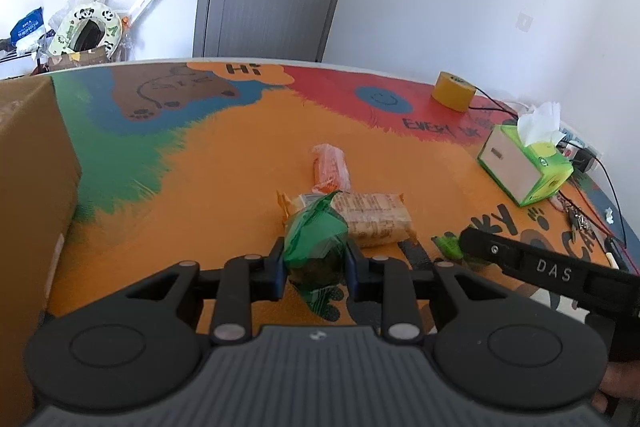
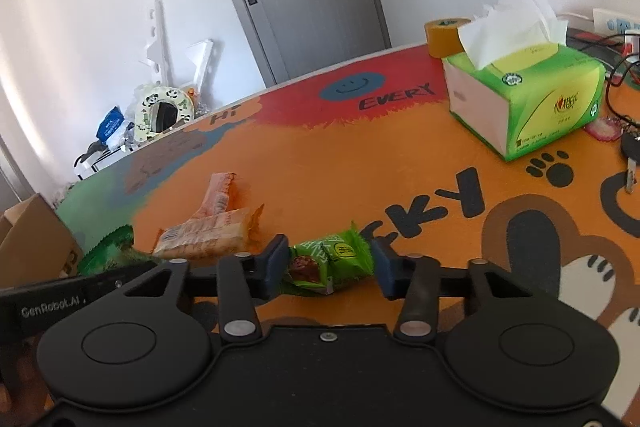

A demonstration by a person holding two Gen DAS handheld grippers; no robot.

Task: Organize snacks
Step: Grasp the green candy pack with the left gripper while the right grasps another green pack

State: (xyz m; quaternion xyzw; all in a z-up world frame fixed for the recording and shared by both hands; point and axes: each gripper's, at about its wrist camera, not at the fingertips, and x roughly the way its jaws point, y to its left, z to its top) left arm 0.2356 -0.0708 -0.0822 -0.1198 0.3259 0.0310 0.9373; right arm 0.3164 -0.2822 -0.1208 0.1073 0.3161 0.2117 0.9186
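My left gripper (image 1: 314, 263) is shut on a dark green snack packet (image 1: 316, 239) and holds it just above the table. Behind it lie a beige cracker pack (image 1: 372, 221) and an orange snack pack (image 1: 330, 167). My right gripper (image 2: 330, 261) is open, its fingers on either side of a bright green snack packet (image 2: 332, 261) lying on the table; the right finger stands clear of it. The cracker pack (image 2: 204, 237) and orange pack (image 2: 218, 195) also show in the right wrist view, with the dark green packet (image 2: 108, 253) at left.
A cardboard box (image 1: 28, 187) stands at the left table edge. A green tissue box (image 1: 526, 165), a yellow tape roll (image 1: 454, 91), cables and keys (image 2: 632, 155) sit at the right. The table has a colourful cartoon mat (image 1: 224, 155).
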